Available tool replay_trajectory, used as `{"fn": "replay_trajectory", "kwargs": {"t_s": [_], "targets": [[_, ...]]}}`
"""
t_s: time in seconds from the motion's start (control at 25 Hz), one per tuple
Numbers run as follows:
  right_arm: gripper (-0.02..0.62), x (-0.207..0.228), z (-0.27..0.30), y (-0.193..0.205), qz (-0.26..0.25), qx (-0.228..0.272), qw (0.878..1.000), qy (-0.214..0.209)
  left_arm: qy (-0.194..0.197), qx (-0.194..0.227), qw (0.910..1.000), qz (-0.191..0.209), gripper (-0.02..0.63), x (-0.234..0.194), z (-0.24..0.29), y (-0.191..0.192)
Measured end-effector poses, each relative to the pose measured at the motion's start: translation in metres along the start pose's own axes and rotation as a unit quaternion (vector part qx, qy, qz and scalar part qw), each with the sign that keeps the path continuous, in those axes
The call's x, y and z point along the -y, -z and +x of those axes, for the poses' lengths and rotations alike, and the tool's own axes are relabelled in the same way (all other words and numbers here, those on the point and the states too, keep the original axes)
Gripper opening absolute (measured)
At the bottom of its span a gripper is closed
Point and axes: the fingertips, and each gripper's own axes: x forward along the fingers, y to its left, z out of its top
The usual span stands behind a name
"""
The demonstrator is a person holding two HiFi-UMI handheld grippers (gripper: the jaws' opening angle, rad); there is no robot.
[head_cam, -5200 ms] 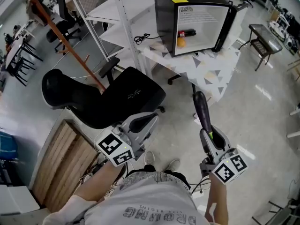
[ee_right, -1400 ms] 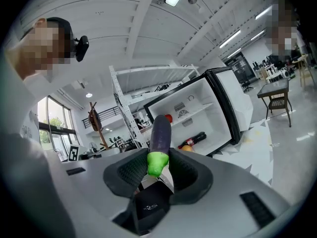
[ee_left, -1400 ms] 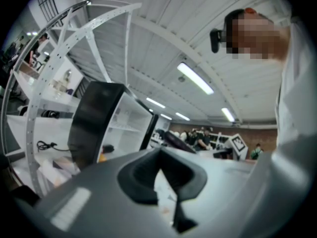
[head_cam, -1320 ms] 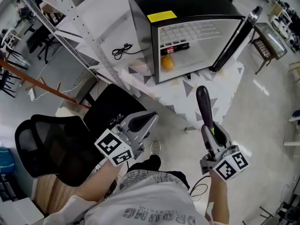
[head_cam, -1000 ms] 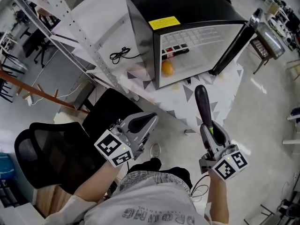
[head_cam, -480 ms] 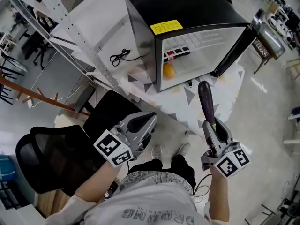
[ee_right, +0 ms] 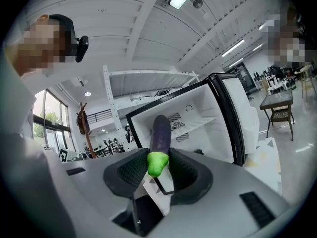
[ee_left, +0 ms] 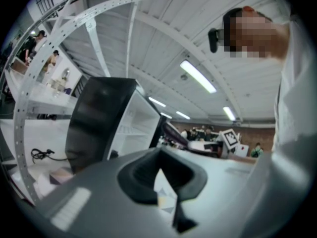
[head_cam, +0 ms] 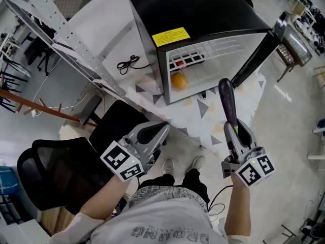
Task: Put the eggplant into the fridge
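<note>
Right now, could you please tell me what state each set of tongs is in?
Left tongs: closed, nothing between them.
Right tongs: closed on the eggplant, at its green stem end.

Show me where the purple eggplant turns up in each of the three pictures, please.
Head view: the eggplant is right of centre, sticking out from the right gripper toward the fridge.
Left gripper view: just right of centre, a dark slanting shape beside the fridge, probably it.
Right gripper view: dead centre, green end between the fingers.
Shared landmark: the open black fridge.
</note>
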Motion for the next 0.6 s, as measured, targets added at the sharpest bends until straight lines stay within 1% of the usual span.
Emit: {"fn": "replay_trajectory", "kwargs": {"t_s": [0.24,0.6], "targets": [[0.123,0.031,0.014,-0.020,-0.006,0.003,1.000,-0.007,-0.012,-0.003,0.9999,0.001,0.008,-0.002,0.027,-0.001],[0.123,0.077,0.039,-0.047,-0.027,-0.004,0.999,-0.025,-0.036,-0.008,0.9993,0.006,0.008,0.002,0.069,0.000]]}}
